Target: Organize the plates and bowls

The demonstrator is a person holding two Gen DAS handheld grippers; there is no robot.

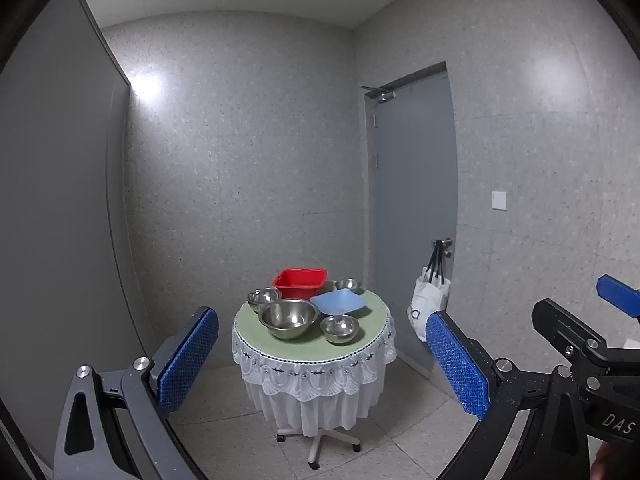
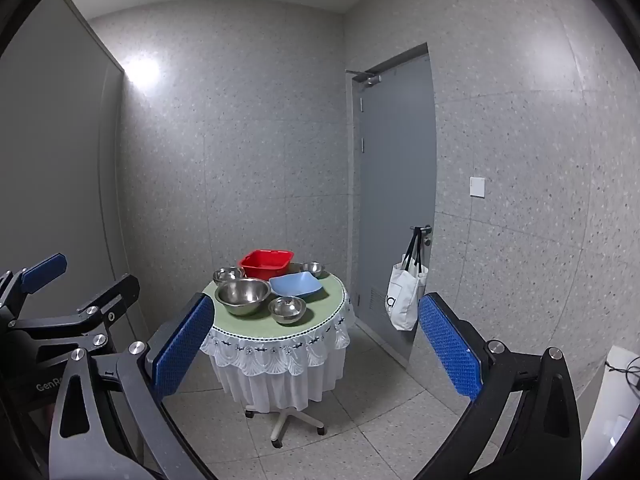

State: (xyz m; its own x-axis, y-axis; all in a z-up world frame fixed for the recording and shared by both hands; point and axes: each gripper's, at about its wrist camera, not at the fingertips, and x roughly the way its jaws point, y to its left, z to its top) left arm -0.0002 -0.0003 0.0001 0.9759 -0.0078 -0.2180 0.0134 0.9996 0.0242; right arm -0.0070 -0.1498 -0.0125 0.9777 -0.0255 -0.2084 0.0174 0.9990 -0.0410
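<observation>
Both the left gripper (image 1: 322,360) and right gripper (image 2: 316,346) hang wide apart and empty, well short of the round table (image 1: 362,334). The bowls (image 1: 289,317) and blue plate (image 1: 338,303) sit mid-frame, straight ahead; neither gripper looks clearly nearer.

Shiny steel bowls (image 1: 288,318), glossy red plastic basin (image 1: 300,282), lace-edged cloth table (image 1: 312,364)

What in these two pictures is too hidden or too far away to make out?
- Red square plastic tub: its inside, both views; its near wall hides it.
- Far small steel bowl: partly behind the blue square plate, right wrist view.
- White tote bag: its print, left wrist view; the left claw finger covers it.
</observation>
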